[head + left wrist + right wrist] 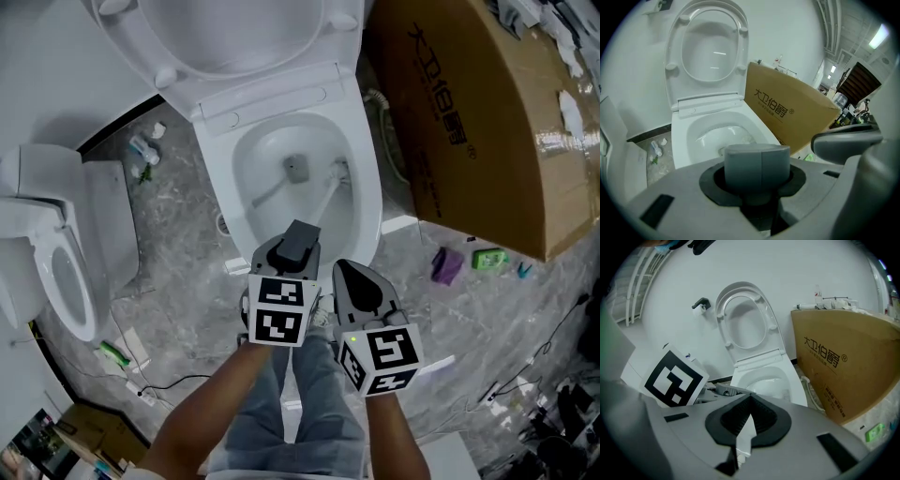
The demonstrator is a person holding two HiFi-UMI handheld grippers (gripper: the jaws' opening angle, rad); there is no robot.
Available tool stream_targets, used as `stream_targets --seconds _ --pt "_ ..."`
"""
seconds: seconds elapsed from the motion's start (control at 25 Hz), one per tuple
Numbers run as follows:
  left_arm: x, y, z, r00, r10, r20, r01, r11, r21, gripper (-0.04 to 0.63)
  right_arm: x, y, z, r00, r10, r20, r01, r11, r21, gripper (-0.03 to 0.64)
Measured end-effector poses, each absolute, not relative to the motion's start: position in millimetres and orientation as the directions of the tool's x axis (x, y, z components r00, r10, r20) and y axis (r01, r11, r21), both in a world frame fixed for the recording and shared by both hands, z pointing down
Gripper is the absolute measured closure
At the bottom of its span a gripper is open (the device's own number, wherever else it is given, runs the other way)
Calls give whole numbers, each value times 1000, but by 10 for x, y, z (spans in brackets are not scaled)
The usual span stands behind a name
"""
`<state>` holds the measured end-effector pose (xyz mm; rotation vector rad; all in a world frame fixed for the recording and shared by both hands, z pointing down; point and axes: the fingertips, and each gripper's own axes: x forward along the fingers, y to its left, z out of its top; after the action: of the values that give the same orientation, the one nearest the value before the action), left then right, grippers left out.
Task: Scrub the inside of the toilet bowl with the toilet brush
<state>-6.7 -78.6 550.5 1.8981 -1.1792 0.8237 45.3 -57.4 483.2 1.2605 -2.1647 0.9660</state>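
L gripper (pixel 295 240) gripping brush (pixel 757 164), R gripper (pixel 354 275) alongside

Grey marbled floor (pixel 187 309), white wall (pixel 834 268)

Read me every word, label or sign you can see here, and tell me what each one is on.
"大卫伯爵" followed by an ® mark: printed in dark letters on the side of the cardboard box.
Green packet: its print is too small to read.
Small bottle: its label is too blurred to read.
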Motion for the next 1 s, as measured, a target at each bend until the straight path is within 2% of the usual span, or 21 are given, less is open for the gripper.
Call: stream_targets --seconds 0.52,1.0 --pt "-405 -1237 5593 304 -497 813 -944 -273 186 437 364 -615 4988 -504 -526 685 -862 362 -356 618" --pt "-1016 -1311 5509 190 -542 819 -980 -156 124 437 274 -592 5003 -518 -509 688 -852 383 -358 618"
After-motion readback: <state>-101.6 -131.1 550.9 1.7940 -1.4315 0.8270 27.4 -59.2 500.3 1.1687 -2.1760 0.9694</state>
